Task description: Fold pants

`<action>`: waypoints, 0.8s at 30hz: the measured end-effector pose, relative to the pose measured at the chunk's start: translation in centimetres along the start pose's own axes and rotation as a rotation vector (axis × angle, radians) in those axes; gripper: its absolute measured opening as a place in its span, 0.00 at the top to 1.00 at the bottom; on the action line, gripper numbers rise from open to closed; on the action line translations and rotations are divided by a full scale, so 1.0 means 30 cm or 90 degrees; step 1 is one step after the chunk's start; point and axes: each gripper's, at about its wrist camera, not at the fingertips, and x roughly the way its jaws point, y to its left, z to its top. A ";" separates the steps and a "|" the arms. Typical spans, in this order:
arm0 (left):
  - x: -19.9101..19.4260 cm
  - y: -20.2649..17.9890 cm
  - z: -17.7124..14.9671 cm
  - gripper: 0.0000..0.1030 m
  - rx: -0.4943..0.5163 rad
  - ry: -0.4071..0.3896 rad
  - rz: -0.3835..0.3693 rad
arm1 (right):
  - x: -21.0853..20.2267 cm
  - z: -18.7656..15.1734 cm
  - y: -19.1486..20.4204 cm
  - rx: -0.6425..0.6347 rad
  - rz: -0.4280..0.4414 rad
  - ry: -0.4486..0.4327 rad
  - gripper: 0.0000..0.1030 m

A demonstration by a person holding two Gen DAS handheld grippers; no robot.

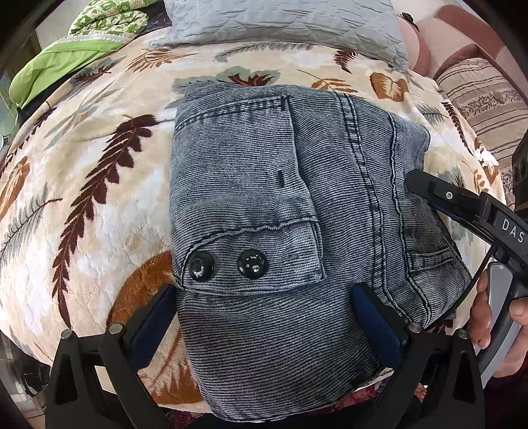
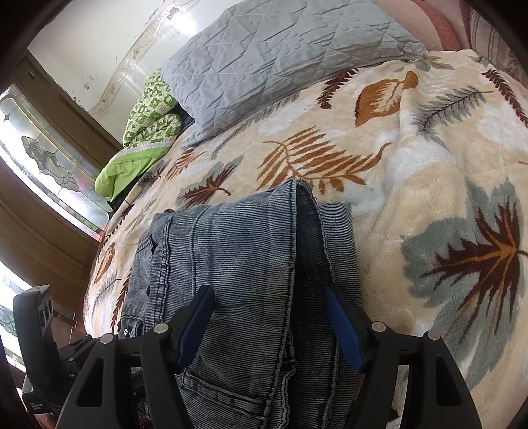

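The grey-blue denim pants lie folded into a compact bundle on the leaf-patterned blanket. A flap pocket with two black snap buttons faces up. My left gripper is open, its blue-padded fingers straddling the near end of the bundle. My right gripper is open too, its fingers on either side of the stacked folded layers. It also shows in the left wrist view, coming in from the right over the pants' edge.
A grey quilted pillow lies at the head of the bed. Green bedding is bunched at the far left. A striped cushion sits at the right. A stained-glass window is left of the bed.
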 end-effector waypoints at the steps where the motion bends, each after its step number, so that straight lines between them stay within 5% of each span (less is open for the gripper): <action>1: 0.001 0.001 0.000 0.00 -0.001 0.000 -0.001 | 0.001 0.001 0.001 -0.002 -0.001 0.000 0.29; 11: 0.019 0.028 -0.010 0.00 -0.037 0.011 -0.027 | 0.002 -0.002 0.008 -0.020 -0.010 -0.001 0.28; 24: 0.007 0.013 -0.020 0.00 -0.013 -0.003 -0.005 | 0.006 -0.010 0.021 -0.035 -0.018 -0.002 0.27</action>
